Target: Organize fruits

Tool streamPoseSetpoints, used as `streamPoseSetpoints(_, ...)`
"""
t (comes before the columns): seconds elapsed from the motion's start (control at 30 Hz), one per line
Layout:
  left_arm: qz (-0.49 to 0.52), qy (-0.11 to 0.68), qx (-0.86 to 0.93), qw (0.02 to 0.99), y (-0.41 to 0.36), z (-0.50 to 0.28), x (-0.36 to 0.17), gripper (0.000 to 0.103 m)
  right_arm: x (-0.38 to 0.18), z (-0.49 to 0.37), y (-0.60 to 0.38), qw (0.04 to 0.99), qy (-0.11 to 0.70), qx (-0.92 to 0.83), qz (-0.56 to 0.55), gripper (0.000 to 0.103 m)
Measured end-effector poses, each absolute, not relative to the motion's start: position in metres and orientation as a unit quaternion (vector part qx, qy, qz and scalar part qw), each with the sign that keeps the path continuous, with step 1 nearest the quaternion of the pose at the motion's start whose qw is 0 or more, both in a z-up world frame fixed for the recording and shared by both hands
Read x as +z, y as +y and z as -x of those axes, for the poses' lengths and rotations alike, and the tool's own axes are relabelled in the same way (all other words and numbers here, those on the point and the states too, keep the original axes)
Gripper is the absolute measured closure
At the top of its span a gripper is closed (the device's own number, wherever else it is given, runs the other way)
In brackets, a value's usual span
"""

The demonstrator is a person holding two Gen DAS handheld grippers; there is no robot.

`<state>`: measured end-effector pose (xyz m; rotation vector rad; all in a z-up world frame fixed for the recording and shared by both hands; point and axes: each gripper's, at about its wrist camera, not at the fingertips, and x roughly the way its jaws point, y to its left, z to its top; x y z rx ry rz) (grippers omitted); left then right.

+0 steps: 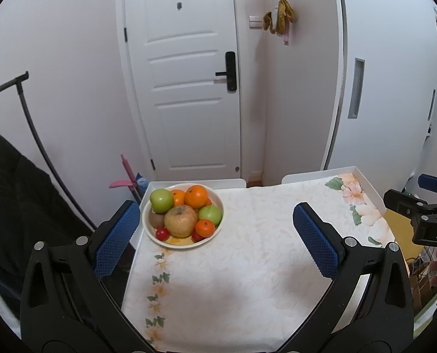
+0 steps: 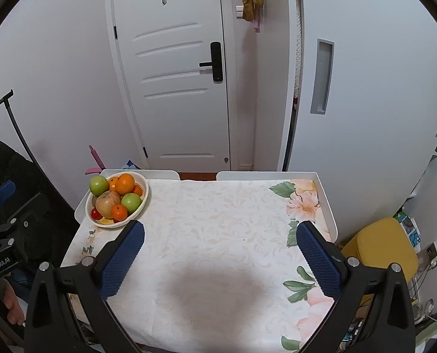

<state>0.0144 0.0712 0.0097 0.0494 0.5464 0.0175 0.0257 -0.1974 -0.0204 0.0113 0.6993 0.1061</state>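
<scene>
A cream bowl [image 1: 162, 239] stands at the table's far left corner, heaped with fruit: green apples [image 1: 161, 200], oranges [image 1: 196, 196], a large yellowish apple [image 1: 180, 220], a kiwi [image 1: 156, 219] and small red fruits [image 1: 162, 233]. The bowl also shows in the right wrist view [image 2: 140, 206]. My left gripper [image 1: 215, 232] is open and empty above the table, the bowl just ahead of its left finger. My right gripper [image 2: 220, 253] is open and empty over the table's middle, the bowl beyond its left finger.
The table [image 2: 218, 211] has a floral cloth and a raised white rim [image 2: 326, 203]. A white door [image 1: 186, 88] and a wardrobe [image 2: 365, 88] stand behind. A yellow stool [image 2: 380, 250] is at the right, a dark rack [image 1: 27, 123] with black cloth at the left.
</scene>
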Motion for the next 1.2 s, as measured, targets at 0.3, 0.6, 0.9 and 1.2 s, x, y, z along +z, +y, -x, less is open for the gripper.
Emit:
streamPoseSetpoints(0.3, -0.023, 0.268, 0.007, 0.963, 0.0717, -0.0154, 0.0115, 0.0, -0.0193, -0.025, -0.1956, 0.94, 0.338, 0.049, -0.007, 0.0)
streamPoseSetpoints(0.6, -0.023, 0.268, 0.006, 0.963, 0.0716, -0.0166, 0.0119, 0.0, -0.0153, -0.0247, -0.1933, 0.941, 0.335, 0.036, -0.003, 0.0)
streamPoseSetpoints(0.9, -0.022, 0.267, 0.006, 0.963, 0.0715, -0.0165, 0.0115, 0.0, -0.014, -0.0239, -0.1943, 0.943, 0.333, 0.027, -0.006, 0.0)
streamPoseSetpoints(1.2, -0.023, 0.266, -0.001, 0.964, 0.0674, -0.0183, 0.0119, 0.0, -0.0143, -0.0244, -0.1941, 0.943, 0.332, 0.022, -0.002, 0.0)
